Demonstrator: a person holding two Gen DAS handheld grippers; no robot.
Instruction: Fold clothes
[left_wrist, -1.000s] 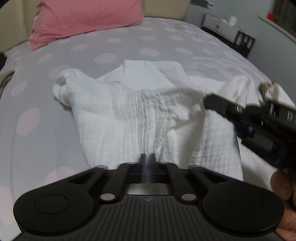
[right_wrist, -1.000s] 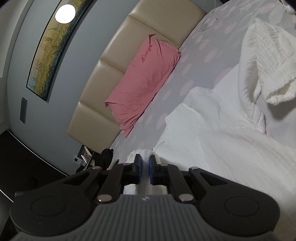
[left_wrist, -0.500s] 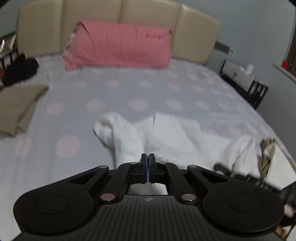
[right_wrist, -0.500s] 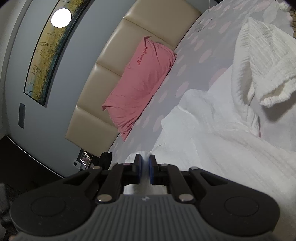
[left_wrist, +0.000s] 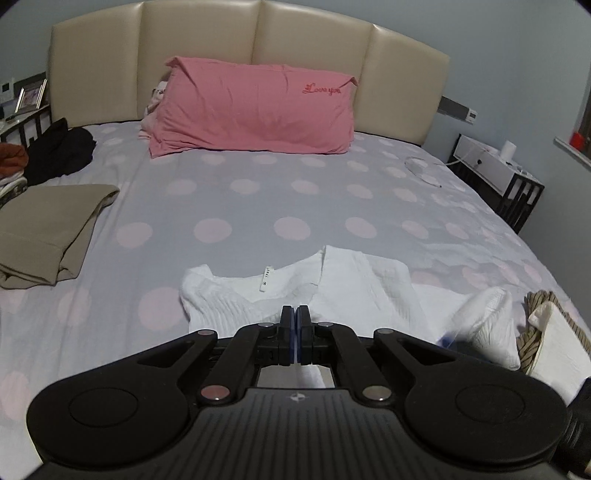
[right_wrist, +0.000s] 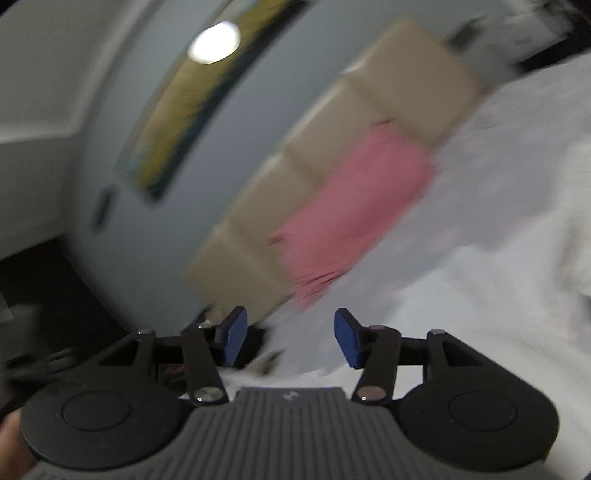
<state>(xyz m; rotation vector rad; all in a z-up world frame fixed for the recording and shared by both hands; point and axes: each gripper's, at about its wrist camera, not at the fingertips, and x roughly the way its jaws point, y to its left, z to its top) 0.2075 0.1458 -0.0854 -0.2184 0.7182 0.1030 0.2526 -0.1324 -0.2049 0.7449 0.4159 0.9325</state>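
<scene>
A white crinkled shirt (left_wrist: 332, 284) lies on the polka-dot bed (left_wrist: 258, 199), collar and label facing the headboard. My left gripper (left_wrist: 296, 325) is shut, its blue pads pressed together just above the shirt's near part; whether cloth is pinched between them is hidden. My right gripper (right_wrist: 290, 339) is open and empty, tilted, in a blurred view over the white cloth (right_wrist: 480, 295). A bunched sleeve (left_wrist: 491, 314) lies at the right.
A pink pillow (left_wrist: 255, 110) leans on the beige headboard (left_wrist: 240, 44). Folded tan trousers (left_wrist: 48, 232) and dark clothes (left_wrist: 59, 151) lie at the bed's left. A striped and white item (left_wrist: 554, 332) lies at the right edge. A nightstand (left_wrist: 495, 166) stands beyond.
My right gripper has opened and swung quickly, blurring its view. My left gripper has pulled back and risen, so the shirt looks smaller and flatter with its collar spread.
</scene>
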